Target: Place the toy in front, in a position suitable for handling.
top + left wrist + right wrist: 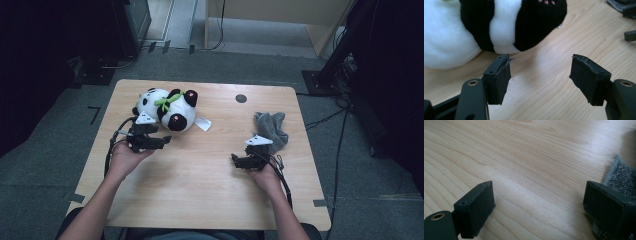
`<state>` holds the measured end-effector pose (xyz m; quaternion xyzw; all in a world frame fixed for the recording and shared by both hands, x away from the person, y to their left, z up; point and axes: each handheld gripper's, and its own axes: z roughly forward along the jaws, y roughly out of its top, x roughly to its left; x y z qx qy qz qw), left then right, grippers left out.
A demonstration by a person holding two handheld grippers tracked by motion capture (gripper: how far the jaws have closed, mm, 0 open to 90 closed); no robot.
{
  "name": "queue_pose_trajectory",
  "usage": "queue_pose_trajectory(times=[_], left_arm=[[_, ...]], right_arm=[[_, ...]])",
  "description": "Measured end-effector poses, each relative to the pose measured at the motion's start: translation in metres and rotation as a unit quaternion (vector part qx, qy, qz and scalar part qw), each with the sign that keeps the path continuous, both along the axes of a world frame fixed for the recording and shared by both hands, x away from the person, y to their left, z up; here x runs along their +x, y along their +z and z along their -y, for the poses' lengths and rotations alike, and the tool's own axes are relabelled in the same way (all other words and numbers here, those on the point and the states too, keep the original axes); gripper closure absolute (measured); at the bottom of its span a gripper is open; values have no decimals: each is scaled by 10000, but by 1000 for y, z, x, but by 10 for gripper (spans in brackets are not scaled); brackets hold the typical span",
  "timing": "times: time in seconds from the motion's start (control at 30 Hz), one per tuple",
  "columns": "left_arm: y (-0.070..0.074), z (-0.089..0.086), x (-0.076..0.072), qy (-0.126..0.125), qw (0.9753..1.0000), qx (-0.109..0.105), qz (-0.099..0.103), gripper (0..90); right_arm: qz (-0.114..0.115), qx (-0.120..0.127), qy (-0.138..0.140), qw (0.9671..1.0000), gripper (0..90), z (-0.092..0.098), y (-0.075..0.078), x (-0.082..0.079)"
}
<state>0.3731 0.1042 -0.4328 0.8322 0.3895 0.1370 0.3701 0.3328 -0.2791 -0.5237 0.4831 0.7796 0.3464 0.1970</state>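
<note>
**Panda ahead of left tool**

Panda [167, 109] at far left of surface [210, 170], long axis across. Just beyond left tool [541, 75], jaws apart, empty. Right tool [539, 207] well apart, jaws spread, beside grey cloth [271, 127]. Left nearer.

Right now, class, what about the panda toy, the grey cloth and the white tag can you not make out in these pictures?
- Panda toy: its face is too small in the high view; in the left gripper view the top and left edges cut off the body.
- Grey cloth: the right gripper view's edge and its right jaw hide most of it.
- White tag: any print is too small in the high view.
- Left gripper: open, empty.
</note>
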Motion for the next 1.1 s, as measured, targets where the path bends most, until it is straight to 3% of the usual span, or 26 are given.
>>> queue_pose_trajectory(times=[0.07,0.33,0.7,0.83,1.1], left_arm=[[4,0,3,-13,10000,56,56,326],[19,-3,18,18,9999,-104,101,356],[40,1,41,-86,9997,-231,48,376],[45,6,49,-103,9998,-82,145,377],[46,-1,73,-6,9997,-200,122,370]], right_arm=[[-1,1,-1,10000,98,0,0,0],[-2,2,-5,10000,98,0,0,0],[1,2,10,10000,99,0,0,0],[3,0,15,10000,98,0,0,0],[-1,5,15,10000,98,0,0,1]])
